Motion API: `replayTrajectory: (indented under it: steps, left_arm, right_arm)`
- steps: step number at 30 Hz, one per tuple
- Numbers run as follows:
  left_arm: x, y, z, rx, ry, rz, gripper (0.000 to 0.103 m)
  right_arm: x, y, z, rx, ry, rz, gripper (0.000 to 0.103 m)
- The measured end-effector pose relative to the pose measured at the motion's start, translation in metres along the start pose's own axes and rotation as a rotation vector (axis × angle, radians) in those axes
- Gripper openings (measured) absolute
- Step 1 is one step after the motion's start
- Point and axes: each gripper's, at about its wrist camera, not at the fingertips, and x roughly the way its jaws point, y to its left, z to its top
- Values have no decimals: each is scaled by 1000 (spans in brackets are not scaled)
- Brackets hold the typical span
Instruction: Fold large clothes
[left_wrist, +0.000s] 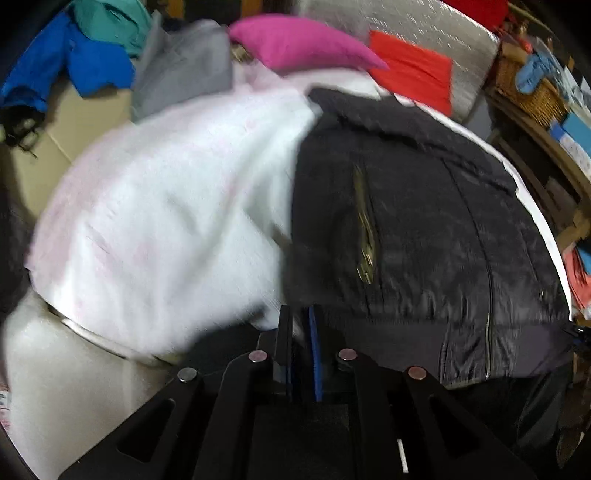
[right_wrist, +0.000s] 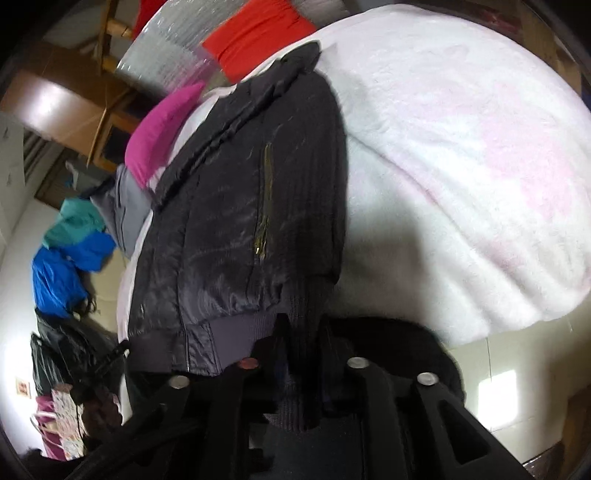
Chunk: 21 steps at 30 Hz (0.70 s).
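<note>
A dark grey padded jacket (left_wrist: 424, 221) with a brass pocket zip lies on a white and pink fleece blanket (left_wrist: 166, 221). My left gripper (left_wrist: 302, 321) sits at the jacket's ribbed hem, jaws nearly together with only a thin gap; I cannot tell if fabric is pinched. In the right wrist view the jacket (right_wrist: 229, 221) lies left of the blanket (right_wrist: 461, 147). My right gripper (right_wrist: 301, 328) is shut on the jacket's knitted cuff (right_wrist: 299, 369), which runs down between the jaws.
A magenta garment (left_wrist: 295, 40), red garment (left_wrist: 413, 70), grey garment (left_wrist: 181, 70) and blue-and-teal jacket (left_wrist: 85, 55) lie beyond the blanket. A wicker basket (left_wrist: 532, 88) and shelves stand at right. A dark clothes pile (right_wrist: 74, 354) lies at left.
</note>
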Motion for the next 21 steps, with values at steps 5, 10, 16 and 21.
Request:
replayTrajectory:
  steps: [5,10,16,21]
  left_arm:
    - [-25,2,56,-24,-177,79,53]
    - [12,-112,121,211,-209,-90,53]
    - [99,-306,175,456,-157,-373,53]
    - [166,-403,198,530,-133,-432,53]
  right_arm:
    - [-39,-18,45,52,-153,34,74]
    - [-12,-22,137,74,-221,137,74]
    - [69,-11,269,38,-192,200,74]
    - [136,-18,340,63,-154,228,74]
